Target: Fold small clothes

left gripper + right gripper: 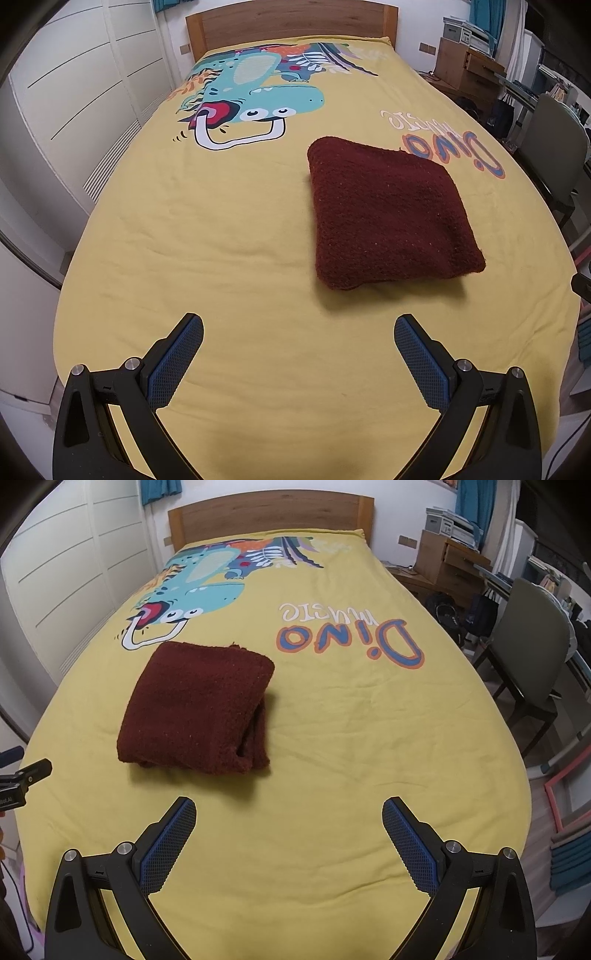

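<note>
A dark red knitted garment (388,214) lies folded into a thick square on the yellow bed cover (221,240). In the right wrist view it (199,705) shows its stacked layers on the right side. My left gripper (298,325) is open and empty, above the cover, short of the garment's near edge and to its left. My right gripper (289,805) is open and empty, short of the garment and to its right. The tip of the left gripper (33,771) shows at the left edge of the right wrist view.
The cover (332,738) bears a dinosaur print (251,99) and the words "Dino music" (351,635). A wooden headboard (291,22) stands at the far end. White wardrobe doors (74,92) line the left. A grey chair (532,646) and a desk stand at the right.
</note>
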`<state>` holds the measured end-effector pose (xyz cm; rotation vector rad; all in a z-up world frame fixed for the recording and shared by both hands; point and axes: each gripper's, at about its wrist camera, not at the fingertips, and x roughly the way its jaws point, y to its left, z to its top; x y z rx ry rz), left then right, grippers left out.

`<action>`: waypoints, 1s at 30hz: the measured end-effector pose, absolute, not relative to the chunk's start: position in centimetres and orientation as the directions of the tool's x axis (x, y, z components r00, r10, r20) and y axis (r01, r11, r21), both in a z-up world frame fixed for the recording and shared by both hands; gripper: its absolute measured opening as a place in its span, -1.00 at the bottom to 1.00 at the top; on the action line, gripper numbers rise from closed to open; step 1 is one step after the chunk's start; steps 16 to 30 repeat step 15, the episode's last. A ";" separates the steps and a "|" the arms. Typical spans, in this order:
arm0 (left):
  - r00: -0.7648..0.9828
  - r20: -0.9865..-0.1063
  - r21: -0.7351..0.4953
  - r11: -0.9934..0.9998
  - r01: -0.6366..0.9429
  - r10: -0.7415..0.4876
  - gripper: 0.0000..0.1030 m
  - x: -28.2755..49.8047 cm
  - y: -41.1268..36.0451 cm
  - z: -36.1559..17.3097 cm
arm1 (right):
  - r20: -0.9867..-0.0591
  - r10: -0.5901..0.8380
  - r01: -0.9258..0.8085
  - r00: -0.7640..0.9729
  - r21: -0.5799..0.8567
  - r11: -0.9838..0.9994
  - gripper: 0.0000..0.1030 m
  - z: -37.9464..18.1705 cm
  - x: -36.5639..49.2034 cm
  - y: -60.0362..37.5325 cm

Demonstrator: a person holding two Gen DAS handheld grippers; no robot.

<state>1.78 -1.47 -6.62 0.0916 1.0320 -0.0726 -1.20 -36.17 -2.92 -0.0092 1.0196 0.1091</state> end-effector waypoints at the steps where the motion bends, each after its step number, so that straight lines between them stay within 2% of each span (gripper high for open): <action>1: 0.511 -0.860 0.041 0.994 0.105 -0.019 0.98 1.8 -1.5 -6.6 | -0.850 0.088 -0.095 0.519 0.044 0.994 0.96 -2.9 -1.2 -36.2; 30: 0.515 -0.857 0.039 0.992 0.123 -0.031 0.98 1.6 -2.2 -6.2 | -0.854 0.087 -0.092 0.513 0.046 0.995 0.96 -3.3 -1.0 -36.2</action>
